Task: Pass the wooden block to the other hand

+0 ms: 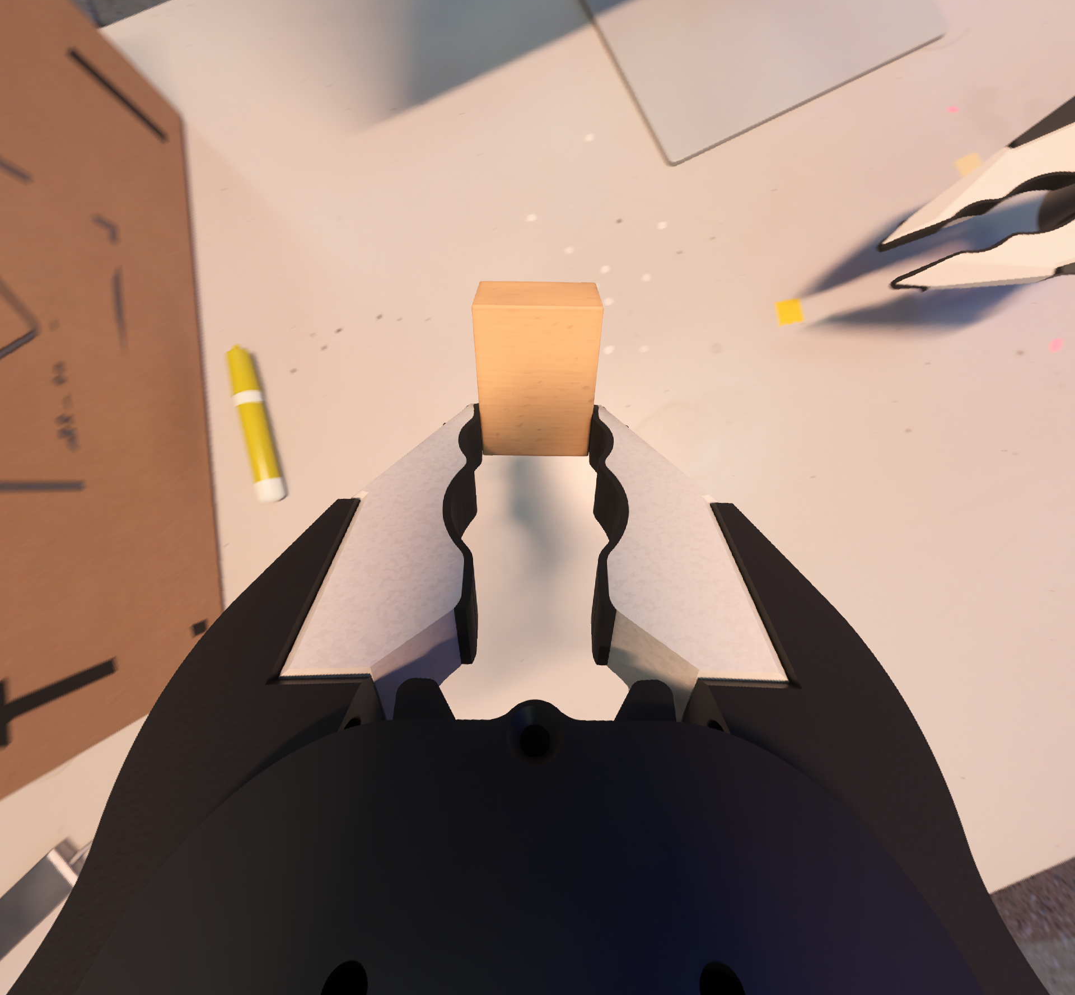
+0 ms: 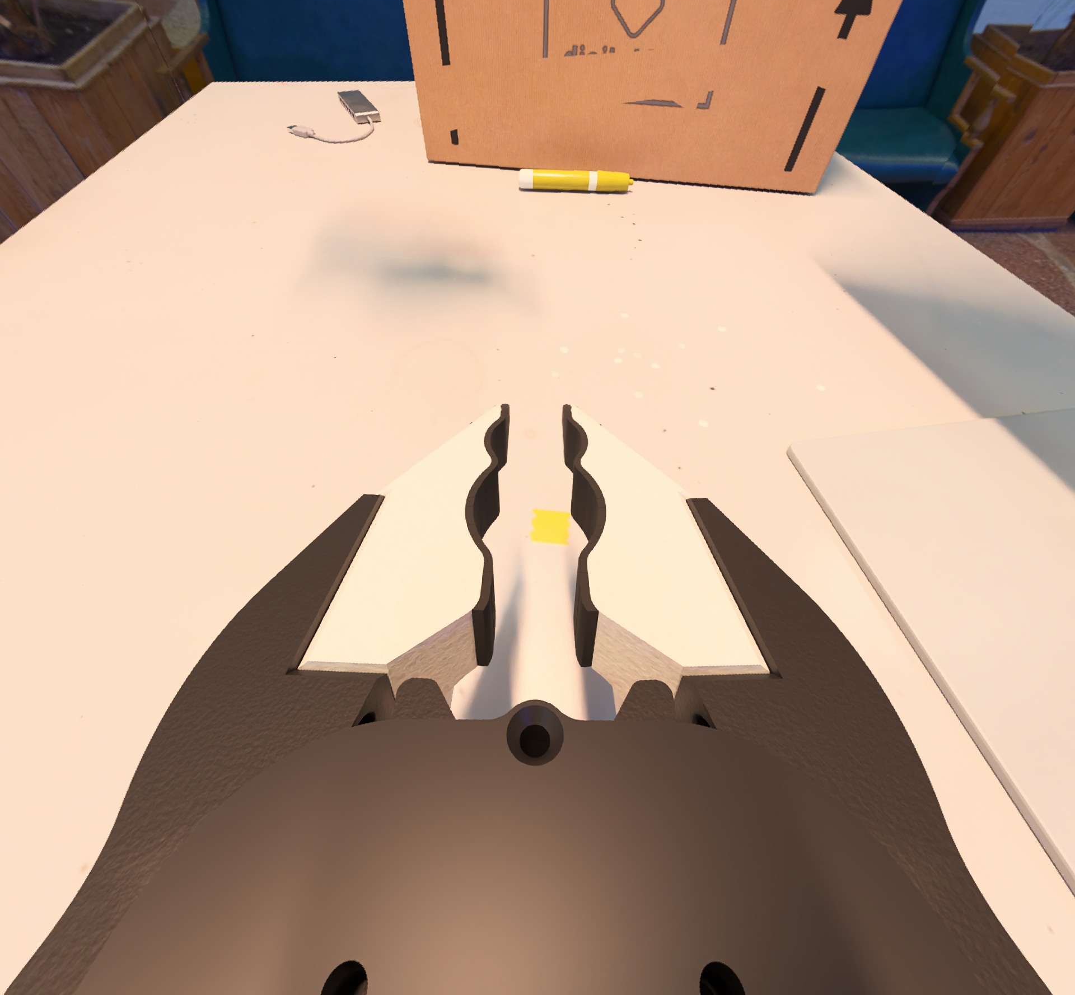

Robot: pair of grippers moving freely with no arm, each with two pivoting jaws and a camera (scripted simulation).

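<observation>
A light wooden block [image 1: 535, 368] is clamped at its near end between the fingertips of my left gripper [image 1: 535, 420], which holds it above the white table [image 1: 349, 222]. The block sticks out forward past the tips. My right gripper [image 2: 535, 411] is open with a narrow gap and empty, low over the table. It also shows at the right edge of the left wrist view [image 1: 890, 264], apart from the block and pointing toward it. The block does not show in the right wrist view.
A yellow marker [image 1: 253, 420] lies beside a cardboard box [image 1: 75, 327], also in the right wrist view [image 2: 573, 180] [image 2: 640, 65]. A grey stand base [image 1: 750, 30] sits far right. A yellow tape square [image 2: 550, 526] and a USB hub [image 2: 359, 106] are on the table.
</observation>
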